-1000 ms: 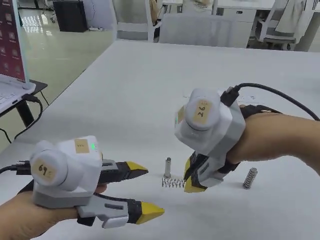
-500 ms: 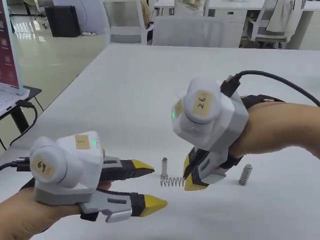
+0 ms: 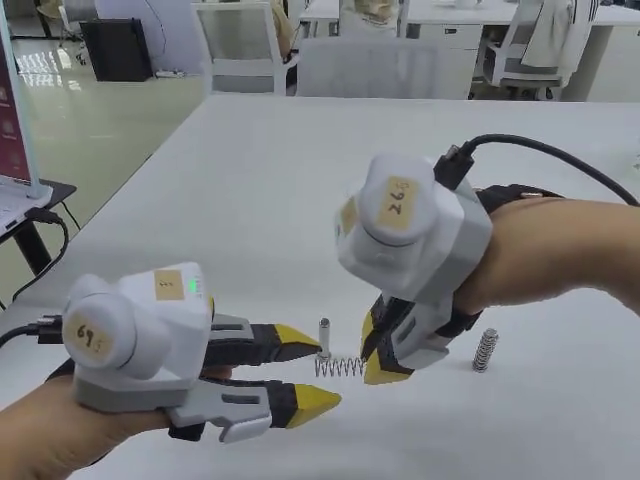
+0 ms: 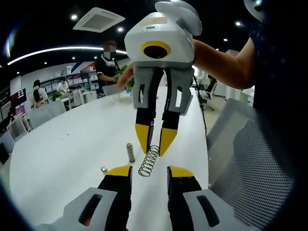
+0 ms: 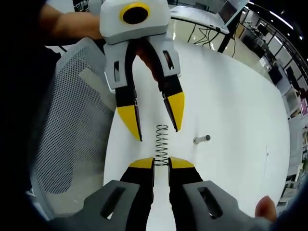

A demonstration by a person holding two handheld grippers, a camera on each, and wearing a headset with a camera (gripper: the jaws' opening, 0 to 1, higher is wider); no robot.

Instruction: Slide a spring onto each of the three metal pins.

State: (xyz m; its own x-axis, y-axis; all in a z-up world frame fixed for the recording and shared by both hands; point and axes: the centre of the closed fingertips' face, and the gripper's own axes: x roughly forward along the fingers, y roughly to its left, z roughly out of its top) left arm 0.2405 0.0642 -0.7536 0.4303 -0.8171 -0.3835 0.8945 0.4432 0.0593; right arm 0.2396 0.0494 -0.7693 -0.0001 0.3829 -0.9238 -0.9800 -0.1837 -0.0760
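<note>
Head view: the left gripper [image 3: 312, 370], a white and grey body with black jaws tipped in yellow, is held low at the left. Its jaws are spread apart with nothing between them, and a tan sticker on its round cap reads "69". The right gripper [image 3: 375, 362], with a sticker marked "26", points down at the white table top [image 3: 250, 200]. Its jaws are pinched on one end of a thin coiled wire spring [image 3: 340, 367]. The spring reaches sideways towards a short silver metal pin [image 3: 324, 337], which stands upright just beside its free end. A second, tighter grey spring [image 3: 485, 350] stands on the table further right, apart from both grippers. White chairs and desks fill the office behind.

Left gripper view: the left gripper [image 4: 150, 171] is released. The right gripper [image 4: 155, 140] hangs from above, clamped on the wire spring [image 4: 149, 161]. The tighter spring [image 4: 130, 152] stands upright on the table [image 4: 62, 159], and the pin [image 4: 104, 170] is beside the left jaw tip. People sit at desks far back.

Right gripper view: the right gripper [image 5: 161, 163] is closed on the spring [image 5: 161, 142], the left gripper [image 5: 156, 122] gapes opposite, and the pin [image 5: 202, 139] is well to one side on the table [image 5: 231, 106]
</note>
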